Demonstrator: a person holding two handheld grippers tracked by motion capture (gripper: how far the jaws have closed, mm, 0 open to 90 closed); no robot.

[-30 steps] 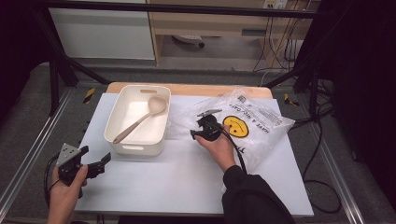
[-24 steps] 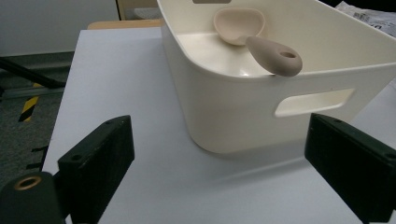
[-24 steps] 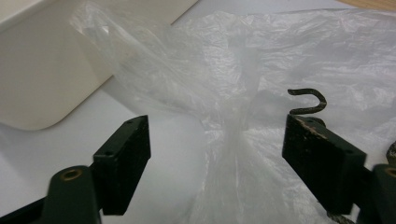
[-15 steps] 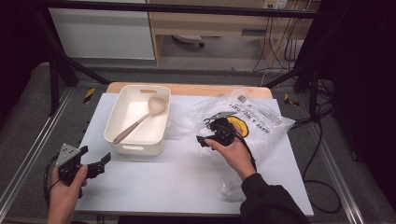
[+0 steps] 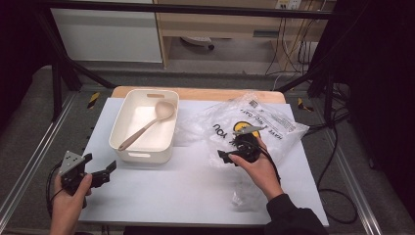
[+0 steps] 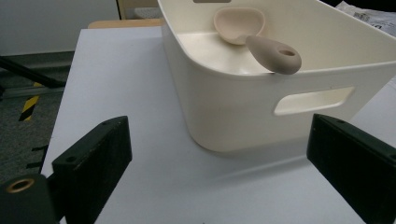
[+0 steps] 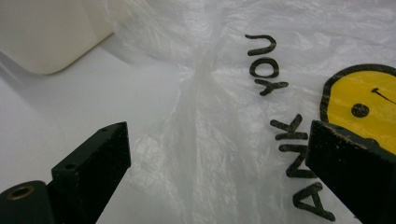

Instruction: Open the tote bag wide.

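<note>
A white plastic bin (image 5: 122, 122) (image 6: 243, 102) stands at the table's far left with a beige spoon (image 5: 147, 126) (image 6: 273, 49) leaning inside it. To its right lies a crumpled clear plastic bag (image 5: 274, 122) (image 7: 224, 116) printed with a yellow smiley and black letters. My right gripper (image 5: 224, 155) (image 7: 219, 172) hovers over the bag's near left part; its jaws have just been opening and stand open, with the film lying below them, not pinched. My left gripper (image 5: 100, 164) (image 6: 219, 172) rests at the near left corner, open and pointing at the bin.
A wooden board (image 5: 205, 94) runs along the table's far edge behind the bin and bag. Metal frame rails (image 5: 29, 161) flank the table on both sides. Cables (image 5: 337, 156) hang off the right side.
My right gripper has moved right and nearer across the bag, away from the bin. The left gripper has stayed where it was.
</note>
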